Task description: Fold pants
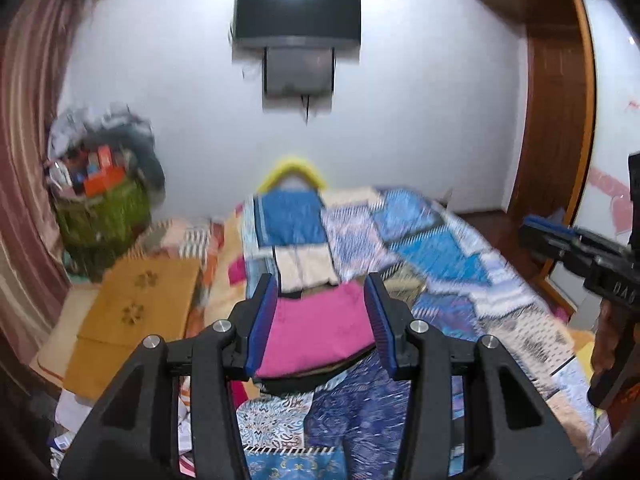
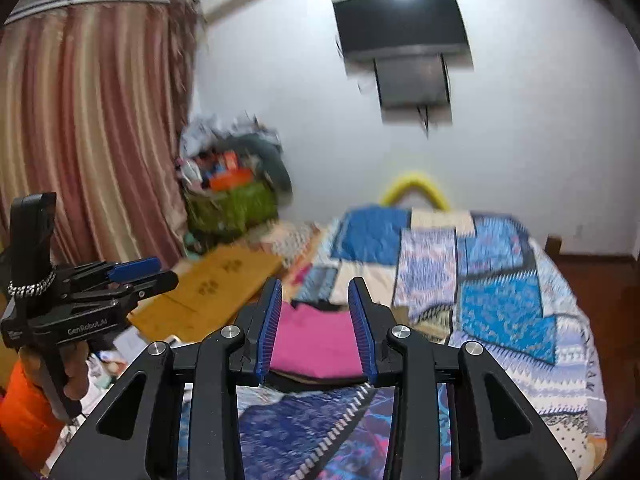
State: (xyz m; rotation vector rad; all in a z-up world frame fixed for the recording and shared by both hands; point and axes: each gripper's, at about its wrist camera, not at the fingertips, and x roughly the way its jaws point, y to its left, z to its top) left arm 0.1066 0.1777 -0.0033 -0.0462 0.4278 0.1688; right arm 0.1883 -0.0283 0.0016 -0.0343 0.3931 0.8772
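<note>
Both tongs [image 1: 320, 320] [image 2: 316, 328] gape empty above folded pink pants [image 1: 320, 328] on bed [image 1: 440, 248].

From my left gripper [image 1: 322, 320], jaws apart and empty, I see folded pink pants [image 1: 320, 332] on the patchwork bedspread [image 1: 440, 248] at six o'clock, the right gripper [image 1: 576, 246] at three, a television [image 1: 298, 12] at twelve.

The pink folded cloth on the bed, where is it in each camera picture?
Left wrist view: the pink folded cloth sits low in the middle, seen between the left gripper's blue fingers.
Right wrist view: the pink folded cloth is again low in the middle, between the right gripper's fingers.
Shared landmark: the black TV on the white wall.
</note>
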